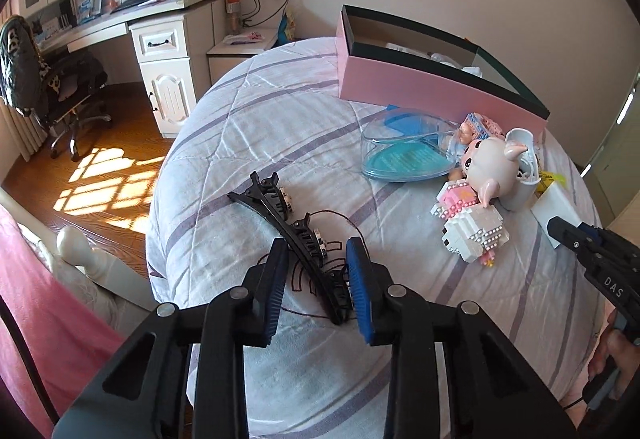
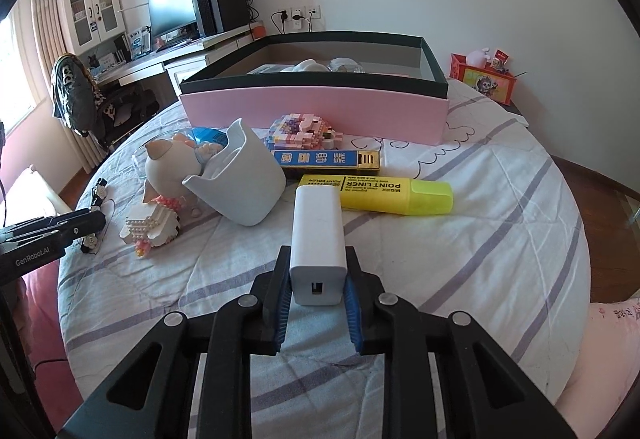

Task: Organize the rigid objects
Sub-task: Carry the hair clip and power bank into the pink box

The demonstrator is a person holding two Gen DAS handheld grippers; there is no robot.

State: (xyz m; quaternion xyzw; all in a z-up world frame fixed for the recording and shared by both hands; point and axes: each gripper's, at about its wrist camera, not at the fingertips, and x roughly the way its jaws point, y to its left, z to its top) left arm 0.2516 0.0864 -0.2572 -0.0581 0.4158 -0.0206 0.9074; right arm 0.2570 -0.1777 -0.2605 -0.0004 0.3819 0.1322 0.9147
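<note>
A long black hair clip (image 1: 280,223) lies slantwise on the striped bed cover between the blue pads of my left gripper (image 1: 316,245). The left pad touches its middle and the right pad its near end, so the gripper is shut on it. My right gripper (image 2: 318,271) is shut on the near end of a white charger block (image 2: 318,223), whose port faces the camera. The pink box (image 2: 312,111) with a dark rim stands open at the back of the bed and holds a few pale items. In the left wrist view the right gripper (image 1: 560,231) shows at the right edge.
Between the grippers and the box lie a tipped grey cup (image 2: 244,179), a pig figure (image 1: 490,163), a white and pink brick toy (image 1: 476,227), a clear blue heart box (image 1: 404,151), a yellow highlighter (image 2: 380,195) and a blue pencil box (image 2: 324,159). A desk and chair stand left of the bed.
</note>
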